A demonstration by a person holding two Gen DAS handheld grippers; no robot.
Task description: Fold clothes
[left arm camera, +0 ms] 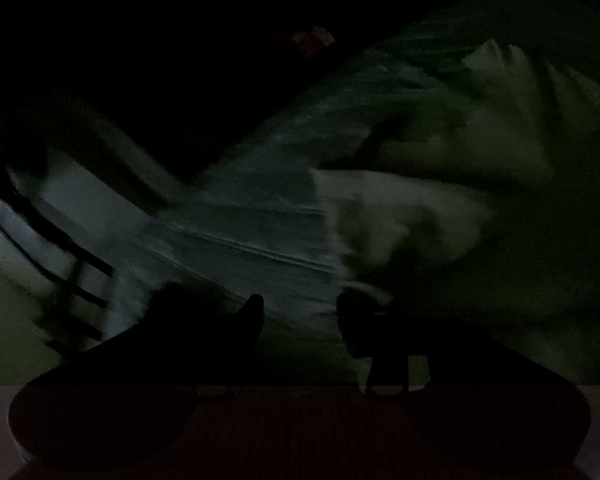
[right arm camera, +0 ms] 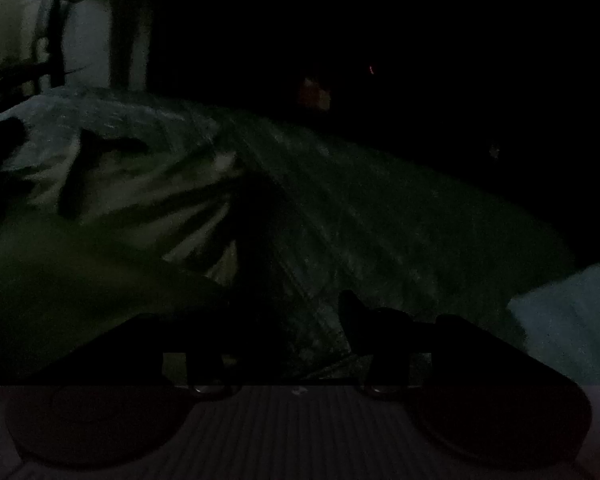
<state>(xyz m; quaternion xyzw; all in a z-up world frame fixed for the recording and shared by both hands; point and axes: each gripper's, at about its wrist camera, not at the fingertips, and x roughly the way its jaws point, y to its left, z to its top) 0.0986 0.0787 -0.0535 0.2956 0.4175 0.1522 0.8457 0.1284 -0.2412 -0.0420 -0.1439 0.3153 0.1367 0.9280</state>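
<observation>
Bed (left arm camera: 260, 216) with a grey-green cover fills both dark, blurred views. Pale crumpled garment (left arm camera: 440, 152) lies on it, ahead and right of the left tool (left arm camera: 300, 320), ahead and left of the right tool (right arm camera: 296, 320). Chair-like dark frame (left arm camera: 60, 264) at far left. Both tools' fingers are parted, bare cover in the gaps, nothing gripped.

Very dim, grainy, motion-blurred views; faint window glow upper left.
</observation>
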